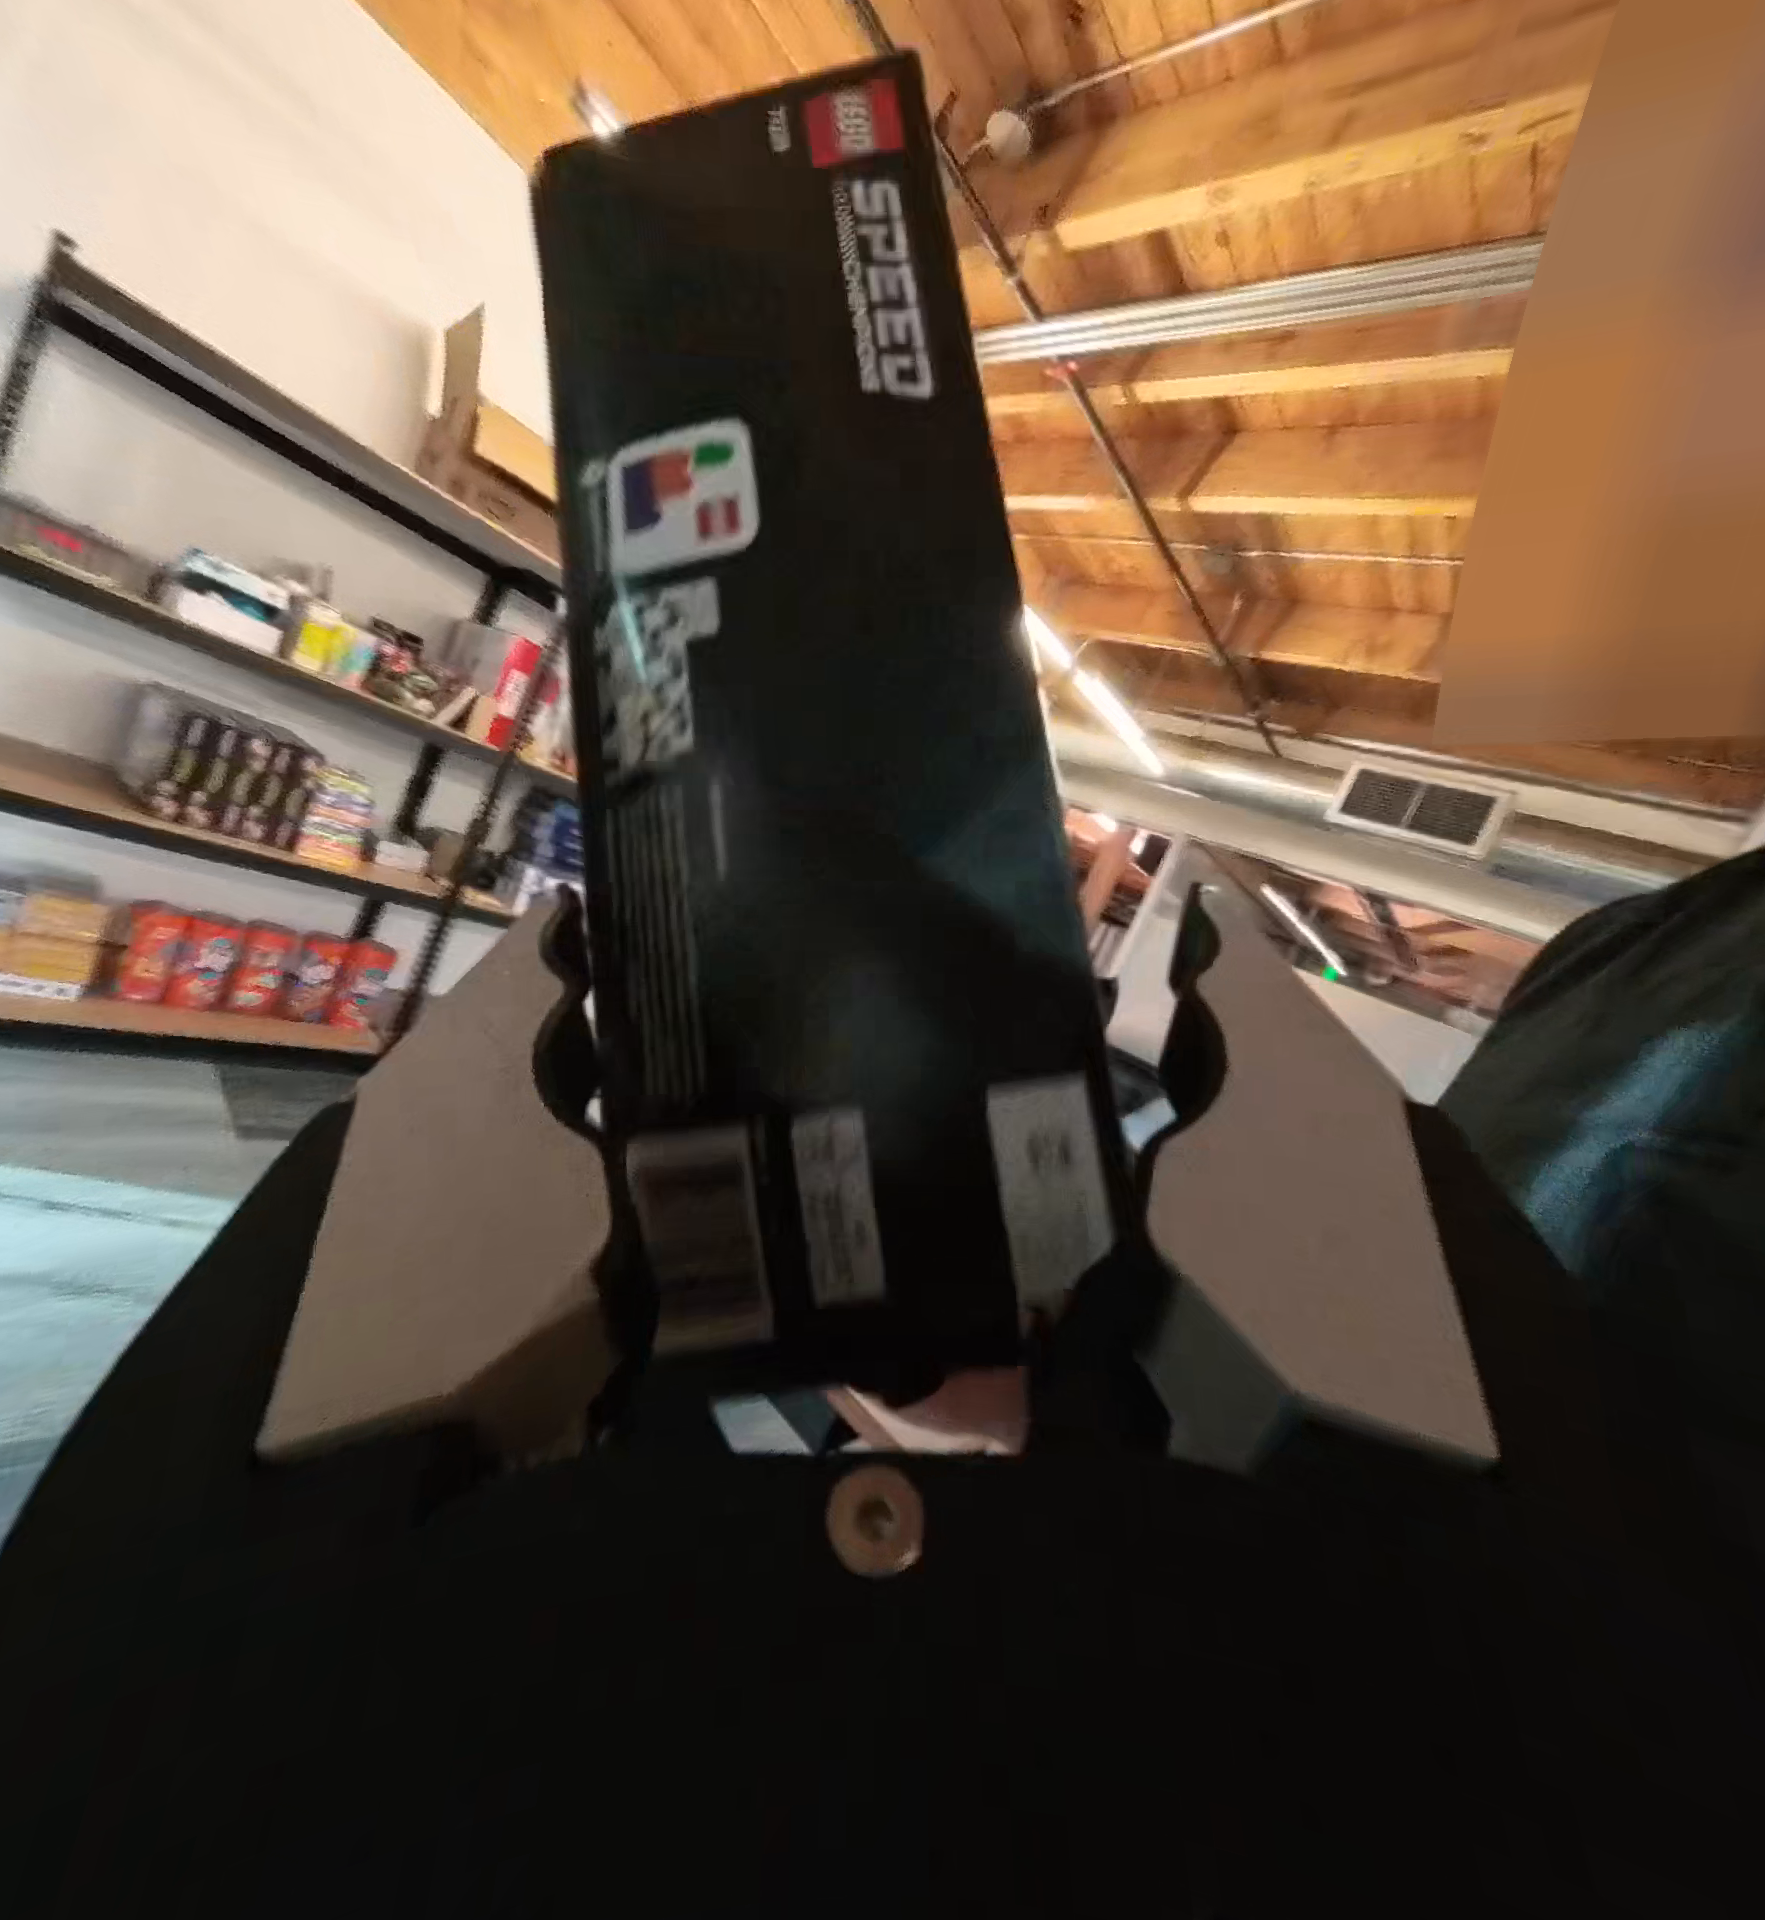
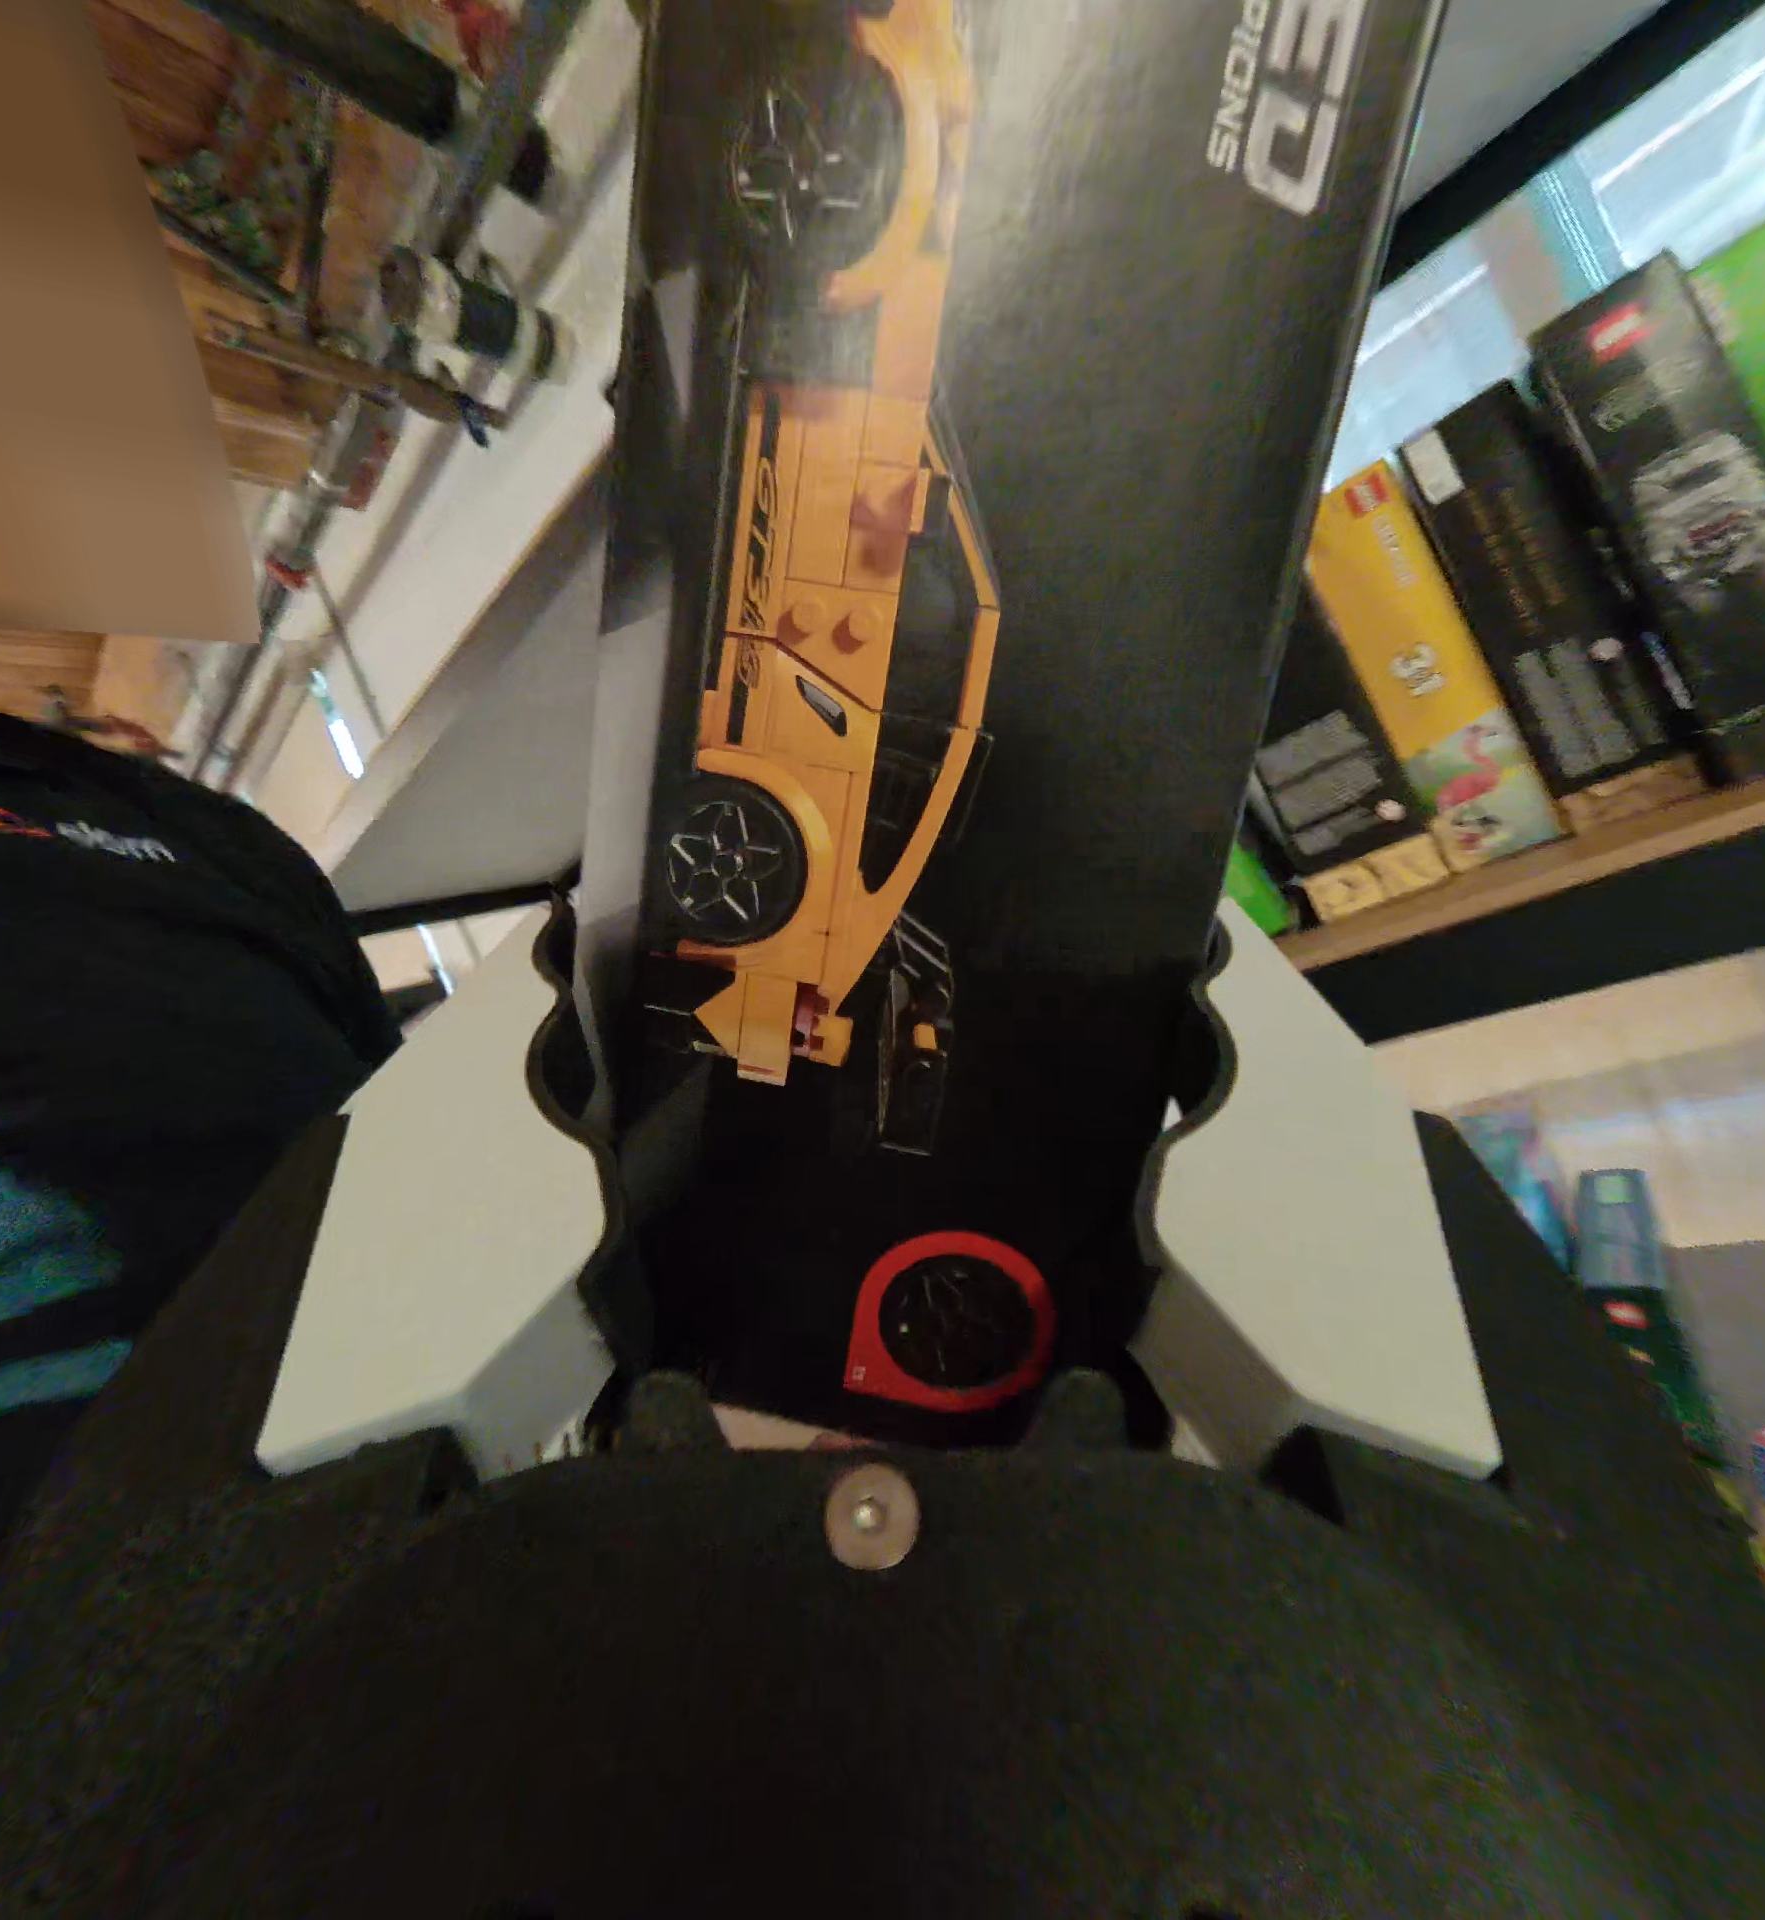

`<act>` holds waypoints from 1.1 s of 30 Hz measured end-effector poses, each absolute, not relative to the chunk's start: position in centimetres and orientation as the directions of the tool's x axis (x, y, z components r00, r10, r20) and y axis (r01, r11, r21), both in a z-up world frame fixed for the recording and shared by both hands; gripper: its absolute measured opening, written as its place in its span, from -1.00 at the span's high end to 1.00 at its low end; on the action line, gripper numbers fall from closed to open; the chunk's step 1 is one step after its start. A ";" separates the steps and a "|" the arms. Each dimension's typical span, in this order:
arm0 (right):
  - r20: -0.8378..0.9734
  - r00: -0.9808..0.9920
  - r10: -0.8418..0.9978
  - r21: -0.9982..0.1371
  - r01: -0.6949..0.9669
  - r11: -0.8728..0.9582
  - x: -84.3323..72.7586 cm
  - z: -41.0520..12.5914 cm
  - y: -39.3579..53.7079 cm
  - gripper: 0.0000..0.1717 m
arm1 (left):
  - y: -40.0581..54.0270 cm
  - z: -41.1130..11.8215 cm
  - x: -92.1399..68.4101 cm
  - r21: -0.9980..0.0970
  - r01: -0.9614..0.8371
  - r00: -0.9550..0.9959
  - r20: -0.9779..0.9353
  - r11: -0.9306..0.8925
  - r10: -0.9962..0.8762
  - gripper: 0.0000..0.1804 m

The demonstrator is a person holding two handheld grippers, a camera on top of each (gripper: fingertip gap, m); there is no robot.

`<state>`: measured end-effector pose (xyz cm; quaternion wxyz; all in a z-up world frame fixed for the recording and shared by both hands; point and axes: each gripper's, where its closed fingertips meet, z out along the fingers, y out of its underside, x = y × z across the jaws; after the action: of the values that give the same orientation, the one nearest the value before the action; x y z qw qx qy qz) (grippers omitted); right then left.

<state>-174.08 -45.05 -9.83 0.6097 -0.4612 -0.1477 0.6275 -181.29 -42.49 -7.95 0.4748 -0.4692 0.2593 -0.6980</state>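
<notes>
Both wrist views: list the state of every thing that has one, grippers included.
Left gripper: jaws wide, holding the black box.
Black box: raised toward the ceiling, tilted between the fingers.
Right gripper: jaws wide, both pads against the car box.
Car box: held up, pictured side to camera.
Shelf boxes: standing on a shelf.
Cardboard carton: flap open, atop the shelving.

Glossy black cardboard box (image 1: 805, 644) before raw wooden ceiling planks (image 1: 1221, 436); matt grey plastic fingers (image 2: 462, 1226).

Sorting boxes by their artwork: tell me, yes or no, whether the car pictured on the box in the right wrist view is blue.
No, the car pictured on the black box is orange-yellow with black wheels.
</notes>
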 end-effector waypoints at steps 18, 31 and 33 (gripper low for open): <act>-0.423 0.500 0.756 -0.880 -0.425 -0.211 -170.5 -17.2 -32.9 -0.32 | -27.7 -18.1 -175.7 -0.698 0.316 -0.270 0.583 -0.642 -0.766 0.01; -0.549 0.481 0.684 -0.820 -0.152 -0.551 -167.0 -31.7 -16.2 -0.31 | -12.8 -35.8 -172.2 -0.213 0.617 -0.262 0.852 -0.757 -0.453 0.02; -0.548 0.471 0.691 -0.811 -0.095 -0.578 -166.7 -33.7 -13.5 -0.31 | -10.6 -38.2 -171.9 -0.176 0.654 -0.257 0.863 -0.736 -0.434 0.03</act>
<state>-166.71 -13.50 -33.73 0.4143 -0.7509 -0.1985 0.4745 -171.88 -10.55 -38.20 0.3465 -0.5014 -0.1095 -0.7852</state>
